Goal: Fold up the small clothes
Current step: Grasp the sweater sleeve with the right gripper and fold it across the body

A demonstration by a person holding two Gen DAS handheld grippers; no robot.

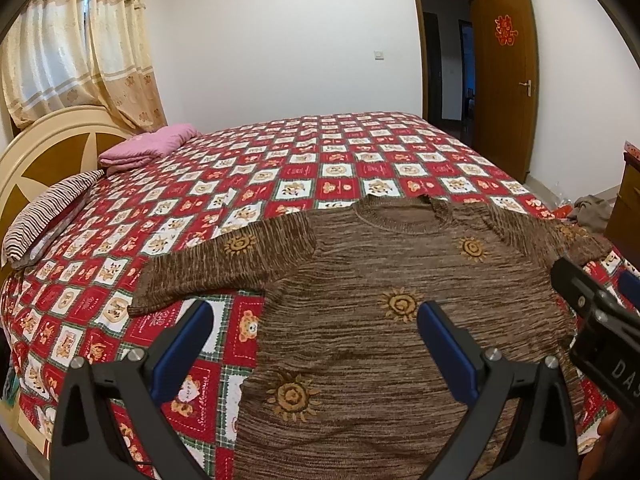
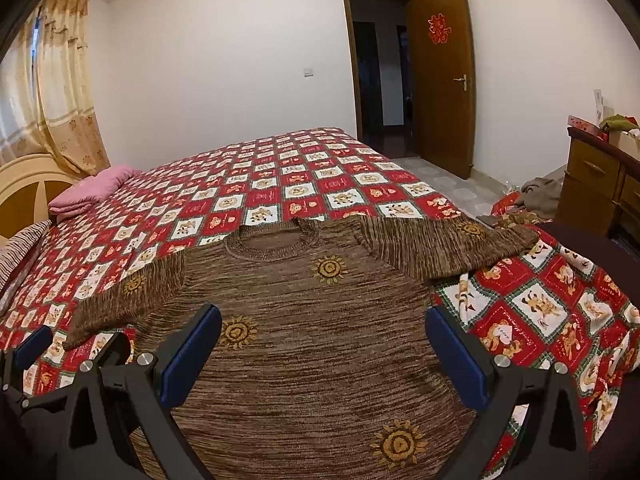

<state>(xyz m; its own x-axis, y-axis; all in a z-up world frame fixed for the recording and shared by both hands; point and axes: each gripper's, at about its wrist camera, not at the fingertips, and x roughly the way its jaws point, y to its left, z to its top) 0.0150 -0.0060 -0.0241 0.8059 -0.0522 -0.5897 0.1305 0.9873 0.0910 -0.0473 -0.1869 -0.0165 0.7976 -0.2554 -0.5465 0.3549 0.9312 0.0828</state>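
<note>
**Left-wrist view: sweater lies flat, collar far, hem near**

Spread on the bedspread (image 1: 280,168), the brown sweater (image 1: 380,280) runs lengthwise away from both tools, sleeves out left and right. Left gripper (image 1: 316,344) hangs released over the left side seam; right gripper (image 2: 324,352), also released, sits over the body's right half.

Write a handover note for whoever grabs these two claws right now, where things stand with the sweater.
Left claw: open, empty, above the sweater's lower left edge.
Right claw: open, empty, over the sweater's body.
Brown knit sweater with yellow sun motifs: lies flat, front up, on the red-and-white checked bedspread, collar away from you, both sleeves spread out.
Done: spread out only.
Left: fold sleeves in, then the body.
</note>
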